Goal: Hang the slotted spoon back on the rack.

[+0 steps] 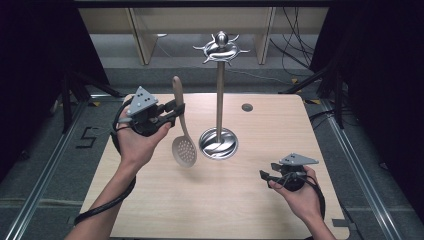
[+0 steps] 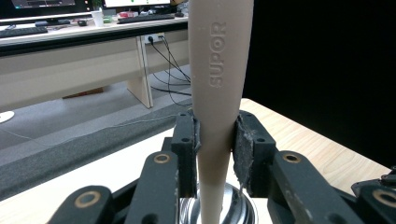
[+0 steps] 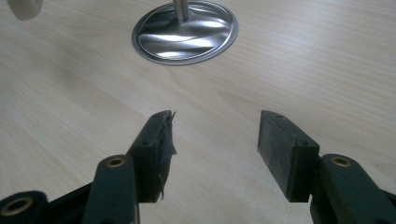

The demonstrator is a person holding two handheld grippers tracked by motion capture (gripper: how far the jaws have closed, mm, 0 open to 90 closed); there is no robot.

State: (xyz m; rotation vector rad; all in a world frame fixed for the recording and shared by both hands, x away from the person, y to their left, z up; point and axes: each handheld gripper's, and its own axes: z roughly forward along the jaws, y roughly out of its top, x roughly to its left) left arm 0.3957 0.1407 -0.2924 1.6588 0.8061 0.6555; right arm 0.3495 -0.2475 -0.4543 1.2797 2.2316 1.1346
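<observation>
Beige plastic spoon with holes point(image 1: 183, 142), pinched upright in left tongs point(image 1: 178, 111) for hanging on shiny metal stand point(image 1: 219, 95); right tongs point(image 1: 265, 176) open, empty, near surface's point(image 1: 210, 210) right edge.

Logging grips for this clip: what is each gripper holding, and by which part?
The left gripper is shut on the slotted spoon, clamping the middle of its beige handle, perforated bowl hanging down. The right gripper is open above the table, holding nothing.

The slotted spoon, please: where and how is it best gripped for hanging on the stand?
Probably on the handle's narrow waist, just as the left gripper holds it now, pads on its two flat sides, coming from the side. The spoon hangs upright, bowl down, which leaves the wider handle top free above the jaws to reach the stand's hooks.
</observation>
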